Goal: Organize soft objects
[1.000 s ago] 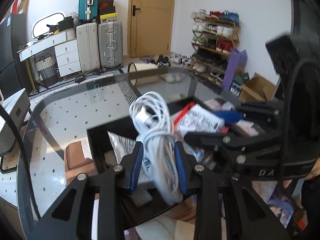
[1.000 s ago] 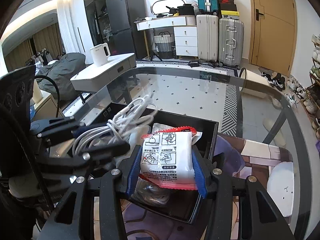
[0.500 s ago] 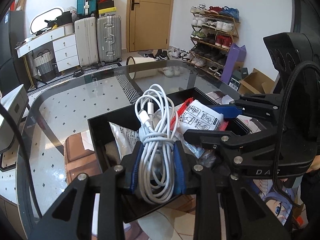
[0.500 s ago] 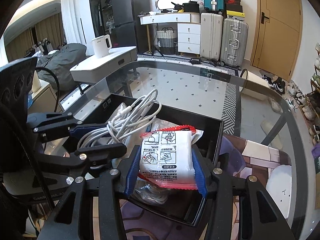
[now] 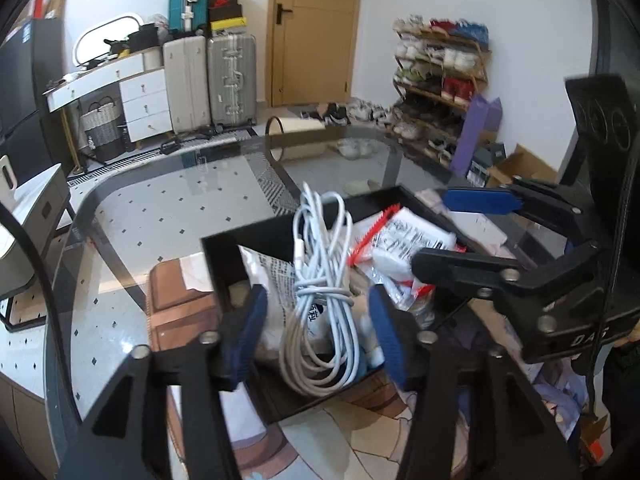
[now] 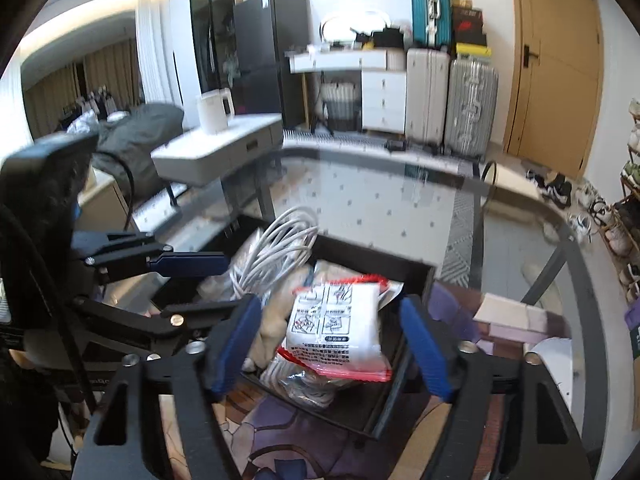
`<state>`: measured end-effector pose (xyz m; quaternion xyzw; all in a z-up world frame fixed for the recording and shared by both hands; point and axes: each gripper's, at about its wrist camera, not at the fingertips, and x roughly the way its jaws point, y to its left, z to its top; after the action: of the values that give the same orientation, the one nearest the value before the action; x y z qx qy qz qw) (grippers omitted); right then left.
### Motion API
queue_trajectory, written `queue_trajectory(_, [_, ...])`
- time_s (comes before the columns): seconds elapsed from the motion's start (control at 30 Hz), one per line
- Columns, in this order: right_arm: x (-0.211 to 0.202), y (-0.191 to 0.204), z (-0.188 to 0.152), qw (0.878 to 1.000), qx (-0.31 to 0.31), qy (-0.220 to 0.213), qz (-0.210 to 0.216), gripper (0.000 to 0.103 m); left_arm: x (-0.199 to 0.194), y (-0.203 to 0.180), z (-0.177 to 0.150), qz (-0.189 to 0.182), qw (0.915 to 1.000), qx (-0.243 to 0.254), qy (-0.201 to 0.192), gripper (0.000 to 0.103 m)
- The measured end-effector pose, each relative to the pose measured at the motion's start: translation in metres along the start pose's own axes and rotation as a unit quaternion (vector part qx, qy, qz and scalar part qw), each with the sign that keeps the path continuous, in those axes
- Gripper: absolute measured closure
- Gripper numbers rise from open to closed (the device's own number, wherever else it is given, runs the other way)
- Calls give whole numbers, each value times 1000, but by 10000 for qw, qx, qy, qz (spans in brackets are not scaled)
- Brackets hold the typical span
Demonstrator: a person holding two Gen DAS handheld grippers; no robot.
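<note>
Glass tabletop [image 5: 168, 216] carries a printed mat and, on it, a black open-topped box [image 5: 248, 246] that both grippers hang over. Nearest in the left wrist view, the left gripper [image 5: 318, 332] has its jaws opening, blue pads clear on both sides of a coiled white charging cable [image 5: 320, 280] that stands between them in the box, over white wrappers. In the right wrist view the right gripper [image 6: 328, 338] also has its jaws opening, wide, with a white sachet with red edges [image 6: 336, 328] lying between the pads but untouched, on top of the other packets in the box. Farther off stand two silver suitcases [image 5: 210, 80], a white drawer unit [image 5: 144, 104], a wooden door [image 5: 316, 32] and a shoe rack [image 5: 440, 84].
</note>
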<state>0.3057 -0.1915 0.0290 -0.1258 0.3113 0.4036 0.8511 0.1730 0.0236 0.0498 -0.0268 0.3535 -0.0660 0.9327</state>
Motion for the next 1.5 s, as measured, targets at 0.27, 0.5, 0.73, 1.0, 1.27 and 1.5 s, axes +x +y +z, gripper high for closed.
queue_trajectory(0.27, [-27,-5,-15,9997,135,-183,-122,3,-32,0,-16,200,9989,-176,-377,17])
queue_trajectory(0.5, [-51,1,-37,9974,383,-600,68,1,-54,-4,-39,495,9956,-320,-730,3])
queue_trajectory(0.73, [-64,11,-52,9954,342,-896,88,1,-60,-9,-50,744,9912,-478,-981,0])
queue_trajectory(1.0, [-64,21,-66,9938,237,-1082,-33,1,-64,-11,-67,818,9853,-739,-1305,0])
queue_trajectory(1.27, [-62,24,-77,9923,166,-1223,-117,1,-65,-13,-71,931,9797,-813,-1579,0])
queue_trajectory(1.5, [-66,24,-78,9906,164,-1346,-170,1,-61,-16,-74,1036,9778,-749,-1661,0])
